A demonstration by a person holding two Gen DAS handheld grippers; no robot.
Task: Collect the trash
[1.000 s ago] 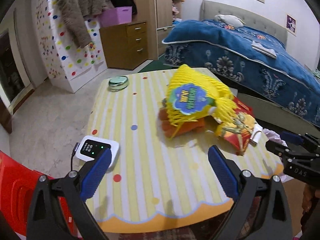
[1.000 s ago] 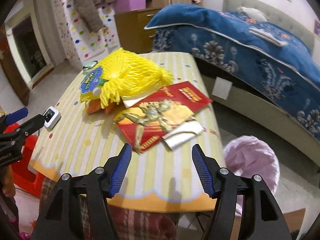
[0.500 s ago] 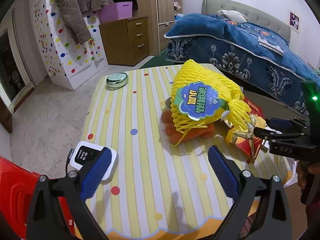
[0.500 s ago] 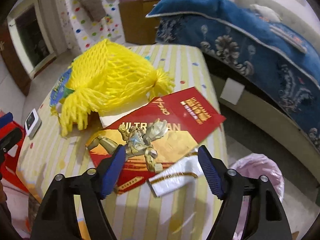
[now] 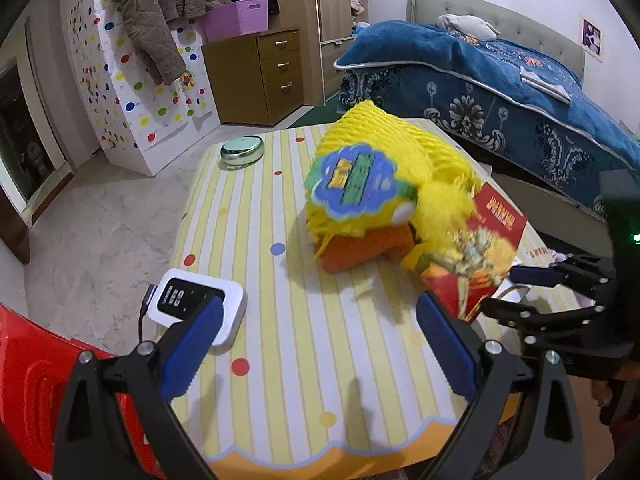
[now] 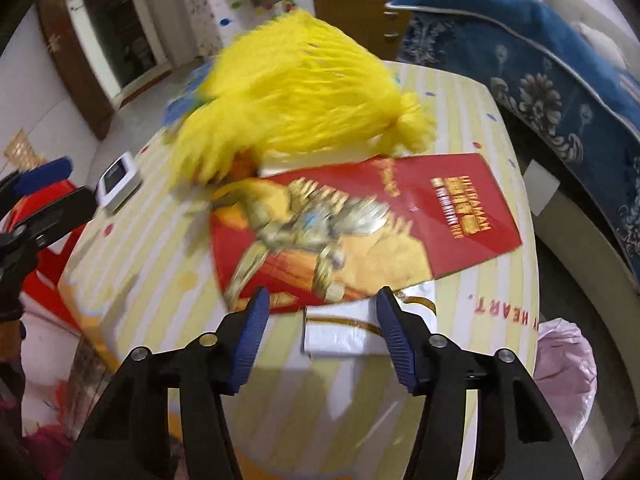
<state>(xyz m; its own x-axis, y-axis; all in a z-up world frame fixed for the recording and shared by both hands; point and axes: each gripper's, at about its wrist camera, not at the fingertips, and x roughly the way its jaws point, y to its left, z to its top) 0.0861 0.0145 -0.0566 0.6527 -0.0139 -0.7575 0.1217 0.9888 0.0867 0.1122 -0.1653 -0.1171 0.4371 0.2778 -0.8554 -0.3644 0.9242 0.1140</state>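
Observation:
A red and gold wrapper [image 6: 360, 232] lies flat on the striped table [image 6: 152, 248], with a small white wrapper [image 6: 344, 332] at its near edge. A yellow foam net with a blue label [image 5: 360, 184] lies over something orange [image 5: 360, 246] behind it. My right gripper [image 6: 320, 316] is open, its fingers either side of the white wrapper and the red wrapper's near edge. It also shows in the left wrist view [image 5: 516, 288]. My left gripper [image 5: 316, 336] is open and empty above the table's near part.
A white device with a cable [image 5: 196, 306] lies near the left fingertip. A round tin [image 5: 242, 152] sits at the far table edge. A pink bag-lined bin [image 6: 564, 368] stands on the floor right of the table. A red chair [image 5: 24, 376] and a blue bed [image 5: 500, 88] flank the table.
My right gripper has moved forward and down to the wrappers, its fingers now around the white one. My left gripper has moved slightly; the view has shifted a little.

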